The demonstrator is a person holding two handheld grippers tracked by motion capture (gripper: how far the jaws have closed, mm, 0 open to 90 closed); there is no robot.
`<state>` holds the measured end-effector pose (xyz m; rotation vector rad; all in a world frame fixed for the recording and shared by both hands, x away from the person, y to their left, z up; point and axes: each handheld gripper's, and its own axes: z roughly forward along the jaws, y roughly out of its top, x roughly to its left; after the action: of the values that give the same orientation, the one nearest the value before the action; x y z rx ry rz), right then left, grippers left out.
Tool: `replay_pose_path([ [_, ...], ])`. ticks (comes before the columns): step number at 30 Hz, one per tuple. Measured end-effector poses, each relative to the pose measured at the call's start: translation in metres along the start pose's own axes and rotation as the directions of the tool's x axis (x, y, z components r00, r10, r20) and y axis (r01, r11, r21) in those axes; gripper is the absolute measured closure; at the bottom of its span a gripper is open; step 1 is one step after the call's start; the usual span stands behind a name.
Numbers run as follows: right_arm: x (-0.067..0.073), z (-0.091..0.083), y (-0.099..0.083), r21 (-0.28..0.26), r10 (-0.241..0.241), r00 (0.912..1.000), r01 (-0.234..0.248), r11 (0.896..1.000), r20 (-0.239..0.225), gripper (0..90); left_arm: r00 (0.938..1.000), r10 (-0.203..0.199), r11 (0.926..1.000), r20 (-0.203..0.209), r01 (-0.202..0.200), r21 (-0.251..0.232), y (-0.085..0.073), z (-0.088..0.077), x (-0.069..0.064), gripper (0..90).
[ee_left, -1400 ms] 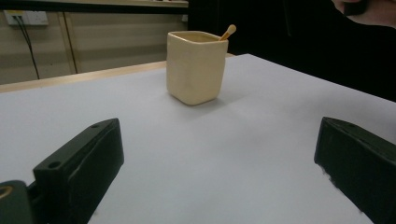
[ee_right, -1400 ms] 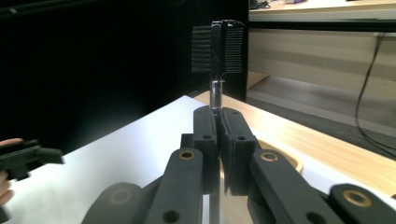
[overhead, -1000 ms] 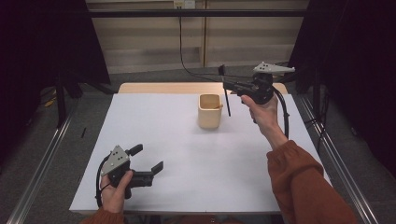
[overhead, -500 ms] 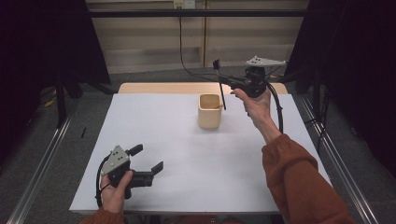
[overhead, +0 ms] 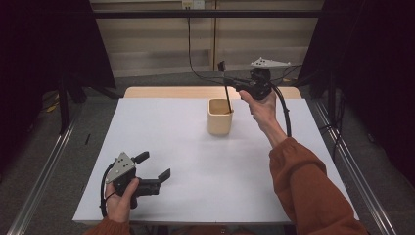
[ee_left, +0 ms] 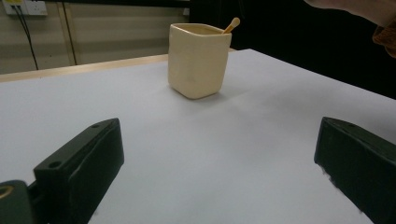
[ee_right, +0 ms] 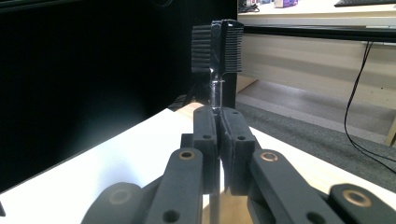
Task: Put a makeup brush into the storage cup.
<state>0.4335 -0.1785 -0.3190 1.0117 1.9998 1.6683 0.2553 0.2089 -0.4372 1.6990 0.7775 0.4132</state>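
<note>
A cream square cup (overhead: 219, 120) (ee_left: 196, 60) stands on the far middle of the white table (overhead: 161, 122). A wooden stick tip (ee_left: 232, 23) pokes out of its rim. My right gripper (overhead: 229, 82) (ee_right: 218, 114) hovers just above and right of the cup, shut on the thin handle of a black brush (overhead: 225, 93). The ribbed brush head (ee_right: 218, 42) points up, and the handle's lower end reaches into the cup's mouth. My left gripper (overhead: 154, 165) (ee_left: 219, 154) rests on the table's near left, open with nothing between its jaws.
Behind the white sheet runs a wooden table edge (overhead: 166, 92). Metal rails (overhead: 44, 166) flank the table on both sides. A black cable (overhead: 286, 117) trails from the right gripper past the forearm in an orange sleeve (overhead: 308, 191).
The right hand has carried the brush leftward, from right of the cup to over its mouth, and the handle's lower end now dips into the cup. The left gripper has stayed put.
</note>
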Motion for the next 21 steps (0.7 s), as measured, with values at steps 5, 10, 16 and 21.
replay_pose_path([
  [5, 0.000, 0.007, 0.003, 0.008, -0.007, 0.9999, 0.006, 1.000, 0.009, 85.6, 1.0000, -0.002, 1.0000, 0.003, 0.002, -0.005, 0.000, 0.000, 0.000, 1.6],
  [10, -0.002, 0.013, 0.004, 0.016, -0.004, 0.9999, 0.004, 1.000, 0.015, 85.6, 1.0000, 0.006, 1.0000, 0.005, -0.006, 0.002, 0.000, 0.000, 0.000, 1.6],
  [16, -0.002, 0.018, 0.007, 0.027, -0.016, 0.9999, 0.016, 1.000, 0.007, 85.6, 0.9999, 0.009, 0.9999, 0.007, -0.009, 0.007, 0.000, 0.001, -0.001, 1.6],
  [21, -0.006, 0.024, 0.002, 0.039, -0.003, 0.9999, 0.002, 0.999, 0.012, 85.6, 0.9999, 0.008, 1.0000, 0.010, -0.008, 0.005, 0.000, 0.001, -0.001, 1.6],
])
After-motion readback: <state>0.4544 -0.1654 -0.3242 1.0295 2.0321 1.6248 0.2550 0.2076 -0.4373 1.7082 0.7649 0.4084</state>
